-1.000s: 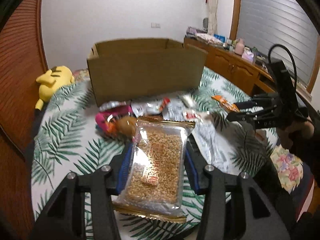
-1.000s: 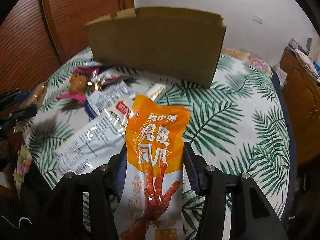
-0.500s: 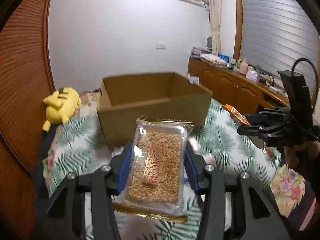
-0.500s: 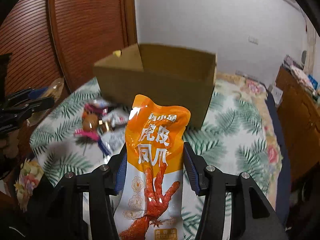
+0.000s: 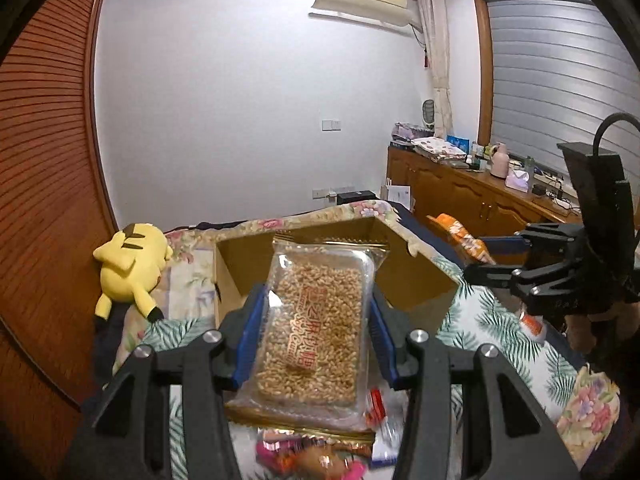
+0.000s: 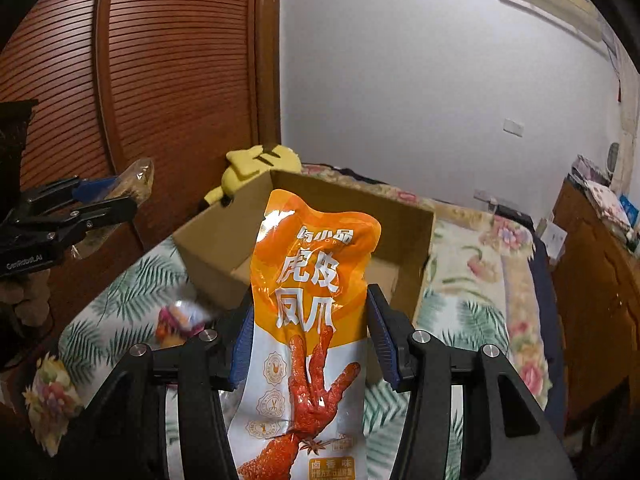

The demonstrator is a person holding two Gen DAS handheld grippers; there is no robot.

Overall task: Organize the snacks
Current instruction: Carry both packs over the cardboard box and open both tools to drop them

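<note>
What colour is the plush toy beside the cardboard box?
Yellow plush toy with black markings, clearest in the left wrist view.

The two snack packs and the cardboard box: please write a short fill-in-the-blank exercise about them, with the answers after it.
1. The left gripper is shut on a clear pack of ____ bars.
2. The right gripper is shut on an ____ pouch printed with a chicken foot.
3. The cardboard box ahead is open at the ____.
4. The plush toy is ____.

Answers: puffed-grain; orange; top; yellow

Yellow plush toy [image 5: 130,270] beside wooden louvred door [image 5: 44,184]
</note>
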